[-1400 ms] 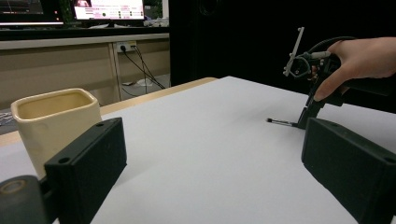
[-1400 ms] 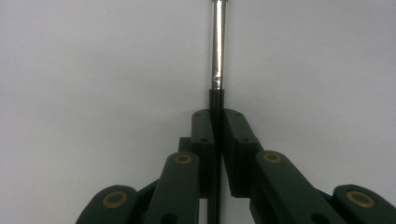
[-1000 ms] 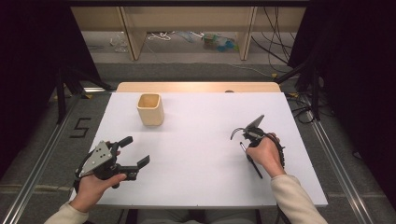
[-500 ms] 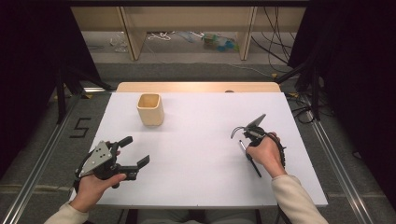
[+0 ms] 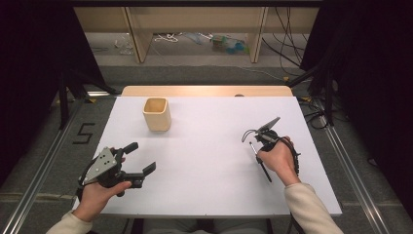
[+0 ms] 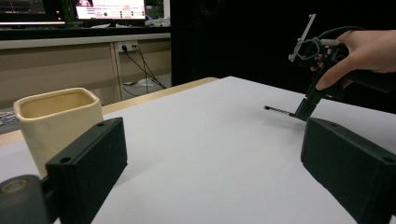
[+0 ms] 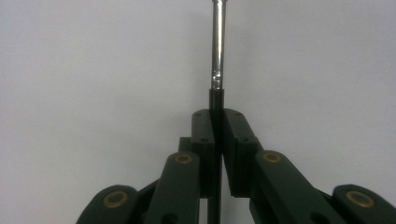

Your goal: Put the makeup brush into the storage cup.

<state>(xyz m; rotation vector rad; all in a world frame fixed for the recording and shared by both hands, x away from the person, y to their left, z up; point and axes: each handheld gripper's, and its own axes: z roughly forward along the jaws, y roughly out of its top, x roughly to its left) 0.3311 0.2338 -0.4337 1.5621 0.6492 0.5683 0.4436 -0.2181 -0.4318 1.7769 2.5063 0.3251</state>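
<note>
No shift: pen [image 7: 217, 51] clamped as before

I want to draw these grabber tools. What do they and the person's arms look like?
Both grabbers are black. The left gripper has two chunky square jaws and a grey three-cornered plate on top. The right gripper has brass-coloured pins and a black cable. The sleeves are cream.

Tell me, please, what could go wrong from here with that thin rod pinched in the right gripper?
The right gripper pinches the thin rod across a narrow stretch, so the rod may pivot or slip. Its tip sits low over the white table and could snag. The cup is small and far across the table; a misaimed rod might tip it.
</note>
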